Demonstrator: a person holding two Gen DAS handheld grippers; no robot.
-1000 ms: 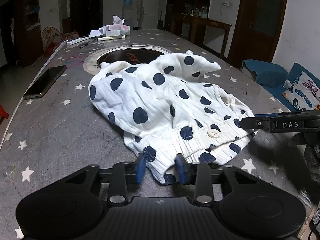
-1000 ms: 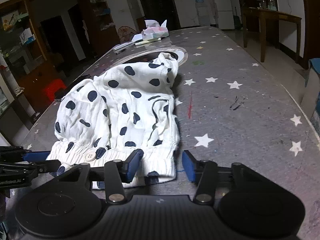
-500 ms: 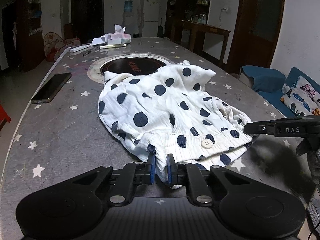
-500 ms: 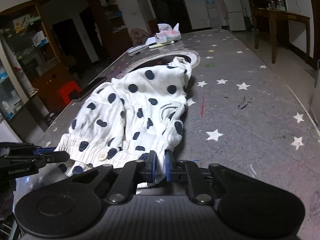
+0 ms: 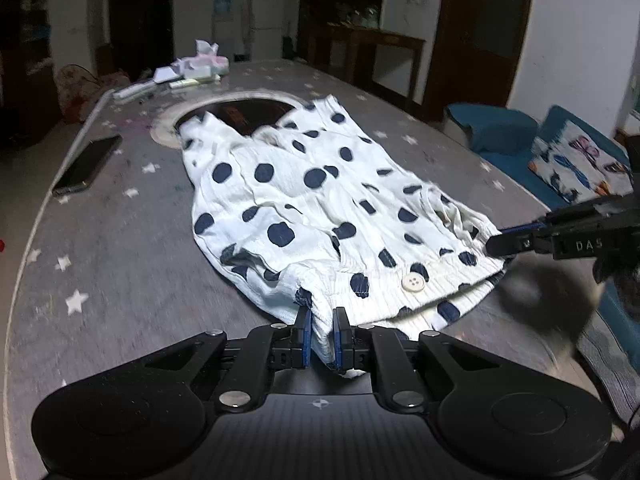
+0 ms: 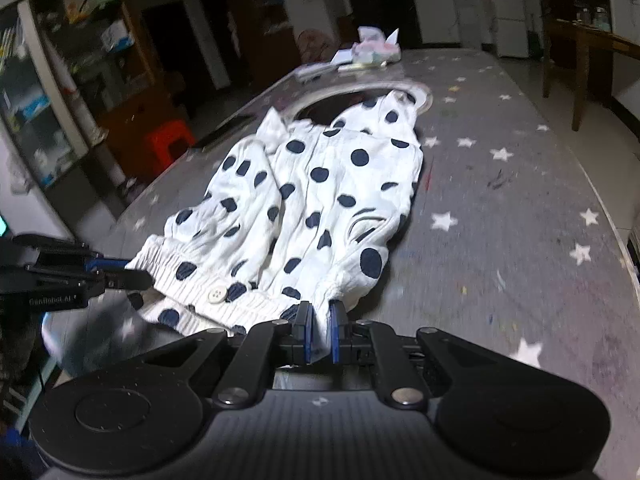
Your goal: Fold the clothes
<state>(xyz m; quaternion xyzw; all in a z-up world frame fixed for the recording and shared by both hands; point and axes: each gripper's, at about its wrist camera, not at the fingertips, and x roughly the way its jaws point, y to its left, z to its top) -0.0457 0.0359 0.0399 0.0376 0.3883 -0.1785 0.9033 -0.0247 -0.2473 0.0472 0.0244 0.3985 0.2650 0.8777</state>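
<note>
— Where's the garment [image 5: 320, 208]?
— Spread on the table [image 5: 120, 264], its far end over the round inset [image 5: 240, 110], near a phone [image 5: 86, 166].
— Grippers?
— Left gripper [image 5: 322, 338] and right gripper [image 6: 320, 336] each pinch the waistband.

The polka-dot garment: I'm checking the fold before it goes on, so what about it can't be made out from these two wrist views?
- Left wrist: the polka-dot garment's gripped waistband corner is hidden between the pads of the left gripper.
- Right wrist: the other corner is hidden inside the right gripper.
- Both views: the underside lies against the table, unseen.
- Far hem over the dark round inset: motion-blurred, so its outline is unclear.
</note>
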